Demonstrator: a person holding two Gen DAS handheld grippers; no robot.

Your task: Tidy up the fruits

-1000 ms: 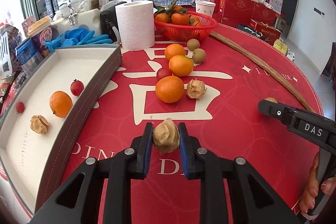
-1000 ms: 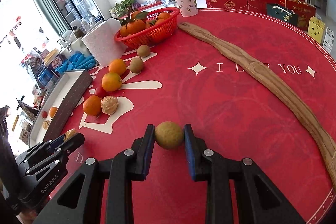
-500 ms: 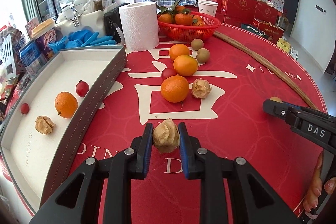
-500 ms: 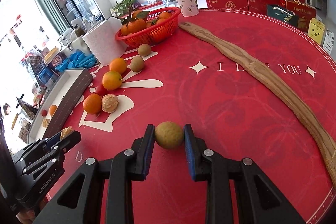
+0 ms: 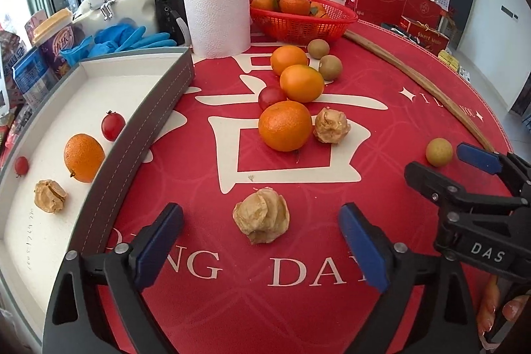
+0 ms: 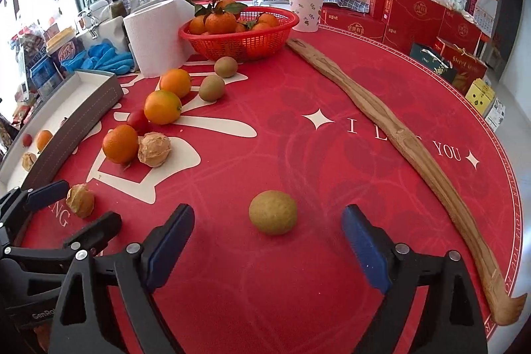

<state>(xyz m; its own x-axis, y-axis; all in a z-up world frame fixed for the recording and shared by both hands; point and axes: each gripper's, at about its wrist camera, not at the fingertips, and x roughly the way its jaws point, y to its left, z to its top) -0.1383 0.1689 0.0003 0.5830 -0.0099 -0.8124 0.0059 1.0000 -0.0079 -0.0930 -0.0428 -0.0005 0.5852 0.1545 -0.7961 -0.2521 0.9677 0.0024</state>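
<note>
A dry papery husked fruit (image 5: 261, 219) lies on the red tablecloth between the wide-apart jaws of my left gripper (image 5: 260, 212); the jaws are opening and the pads do not touch it. A round yellow-green fruit (image 6: 272, 212) rests on the cloth between the jaws of my right gripper (image 6: 268, 214), which are also opening and clear of it. The right gripper (image 5: 438, 160) appears at the right edge of the left wrist view. The grey tray (image 5: 159, 108) on the left holds an orange (image 5: 83, 157), two small red fruits and another husked fruit (image 5: 49, 195).
Loose oranges (image 5: 285, 125), a husked fruit (image 5: 332, 130), a small red fruit and two kiwis (image 5: 329, 67) lie mid-table. Behind stand a red basket (image 5: 302, 25) of tangerines and a paper roll (image 5: 217, 19). A long wooden stick (image 6: 391, 135) lies along the right.
Both grippers were shut on their fruits and now stand wide apart. The husked fruit and the yellow-green fruit have been let go and lie on the cloth.
</note>
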